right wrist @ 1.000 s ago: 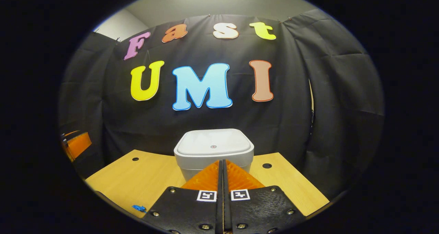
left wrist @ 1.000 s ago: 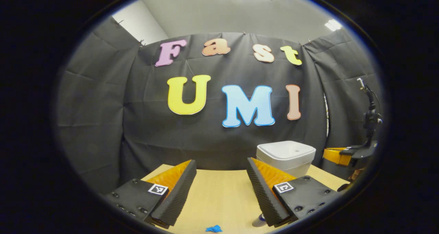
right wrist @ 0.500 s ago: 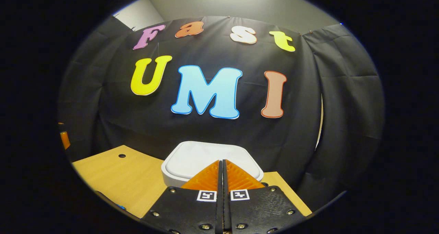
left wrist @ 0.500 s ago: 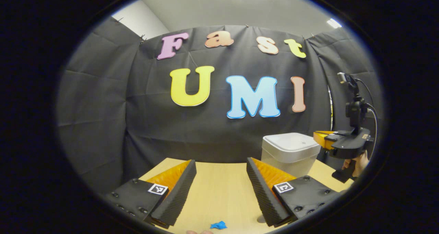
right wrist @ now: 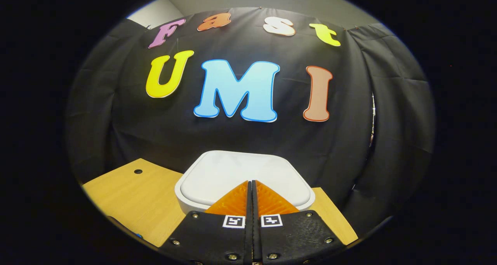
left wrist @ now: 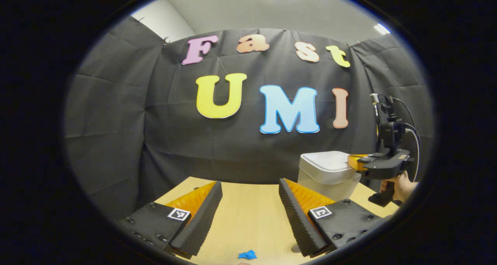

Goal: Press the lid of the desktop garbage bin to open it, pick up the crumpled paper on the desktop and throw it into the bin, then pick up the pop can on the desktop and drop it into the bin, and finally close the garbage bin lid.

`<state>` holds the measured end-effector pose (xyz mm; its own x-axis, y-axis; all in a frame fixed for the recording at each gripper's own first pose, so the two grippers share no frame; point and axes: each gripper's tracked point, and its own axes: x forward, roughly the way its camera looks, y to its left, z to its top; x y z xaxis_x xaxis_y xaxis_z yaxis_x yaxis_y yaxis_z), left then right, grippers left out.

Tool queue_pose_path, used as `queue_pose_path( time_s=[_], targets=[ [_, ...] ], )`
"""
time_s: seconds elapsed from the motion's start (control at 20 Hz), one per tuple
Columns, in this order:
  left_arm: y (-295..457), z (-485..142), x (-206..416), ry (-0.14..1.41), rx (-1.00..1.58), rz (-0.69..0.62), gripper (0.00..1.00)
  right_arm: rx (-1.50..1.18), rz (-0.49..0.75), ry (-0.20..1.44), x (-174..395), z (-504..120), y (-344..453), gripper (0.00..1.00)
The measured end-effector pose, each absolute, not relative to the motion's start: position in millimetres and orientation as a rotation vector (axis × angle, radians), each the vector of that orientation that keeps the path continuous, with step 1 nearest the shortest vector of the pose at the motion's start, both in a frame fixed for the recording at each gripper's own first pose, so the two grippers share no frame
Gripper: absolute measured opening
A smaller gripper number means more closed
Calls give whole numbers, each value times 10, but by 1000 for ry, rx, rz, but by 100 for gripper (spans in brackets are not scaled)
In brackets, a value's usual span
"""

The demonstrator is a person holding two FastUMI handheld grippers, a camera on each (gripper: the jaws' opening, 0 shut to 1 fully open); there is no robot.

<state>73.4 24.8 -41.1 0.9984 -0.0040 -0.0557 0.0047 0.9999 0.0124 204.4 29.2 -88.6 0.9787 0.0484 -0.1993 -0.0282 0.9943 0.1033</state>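
Note:
The white desktop bin (left wrist: 326, 174) stands at the table's far right with its lid (right wrist: 233, 172) down. My right gripper (right wrist: 251, 182) is shut with nothing in it, its tips over the near part of the lid; whether they touch it I cannot tell. In the left gripper view that right gripper (left wrist: 354, 162) reaches over the bin's right edge, held by a hand (left wrist: 402, 187). My left gripper (left wrist: 249, 183) hangs open above the table. A small blue crumpled paper (left wrist: 247, 254) lies on the table below and between its fingers.
The light wooden table (right wrist: 132, 197) has a small round hole (right wrist: 138, 171) near its back left. The black cloth wall stands close behind the bin. A camera mast with cables (left wrist: 388, 125) rises from the right gripper.
My right gripper has moved forward and down onto the bin, whose lid now looms larger under the shut tips. The left gripper has hardly shifted.

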Motion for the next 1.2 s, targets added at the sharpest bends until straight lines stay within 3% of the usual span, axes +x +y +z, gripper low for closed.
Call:
queue_pose_path(
  time_s=[0.55, 1.2],
  targets=[
    [338, -412, 678, 61, 0, 36, 96, 154, 10, 176, 2027, -934, 317, 1],
    [322, -432, 464, 52, 0, 48, 96, 184, -16, 35, 1949, -162, 143, 1]
  ],
)
